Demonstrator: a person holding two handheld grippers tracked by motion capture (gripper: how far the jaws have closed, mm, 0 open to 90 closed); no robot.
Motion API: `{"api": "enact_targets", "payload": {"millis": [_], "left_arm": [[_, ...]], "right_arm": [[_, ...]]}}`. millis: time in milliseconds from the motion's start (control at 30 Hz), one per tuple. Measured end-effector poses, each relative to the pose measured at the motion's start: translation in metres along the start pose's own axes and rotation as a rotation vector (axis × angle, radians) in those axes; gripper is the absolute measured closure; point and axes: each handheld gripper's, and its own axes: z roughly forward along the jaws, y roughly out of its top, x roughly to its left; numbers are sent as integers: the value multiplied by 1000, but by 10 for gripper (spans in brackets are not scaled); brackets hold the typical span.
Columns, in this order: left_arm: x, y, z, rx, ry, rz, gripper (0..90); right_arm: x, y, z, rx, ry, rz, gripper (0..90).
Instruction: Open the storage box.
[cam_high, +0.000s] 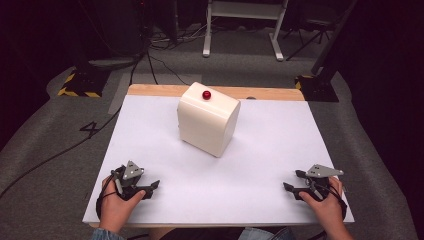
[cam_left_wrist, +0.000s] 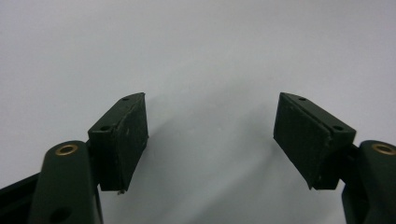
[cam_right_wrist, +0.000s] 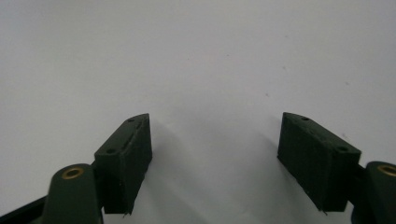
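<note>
While both hands rest at the near edge of the white table top (cam_high: 280, 150), the cream box (cam_high: 207, 120) stands well ahead of them, roughly midway between the two tongs and toward the far side. It has rounded corners, stands upright and is turned so that one vertical edge faces the person. A small red knob (cam_high: 206, 95) sits on its top face. The left gripper (cam_high: 148, 189) lies to the near left of the box, its jaws spread apart with nothing between them, pointing toward the right. The right gripper (cam_high: 293, 182) lies to the near right of the box, jaws likewise apart and empty, pointing toward the left. In both gripper views the black pads (cam_left_wrist: 125, 140) hover over bare white surface.
</note>
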Motion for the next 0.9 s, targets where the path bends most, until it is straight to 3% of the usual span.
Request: {"api": "enact_targets", "payload": {"millis": [167,300,500,733,900], "left_arm": [[-2,16,-16,-65,-34,4,366],[-4,36,-29,-152,-84,19,444],[-7,65,-33,-246,-123,15,437],[-5,89,-14,-282,-92,12,573],[16,115,-3,-355,-46,-42,644]], "right_arm": [[0,-1,0,-5,0,-2,263],[0,-1,0,-7,-2,-4,263],[1,-1,0,-7,-3,-5,263],[1,-1,0,-8,-4,-5,263],[1,-1,0,-8,-7,-8,262]]}}
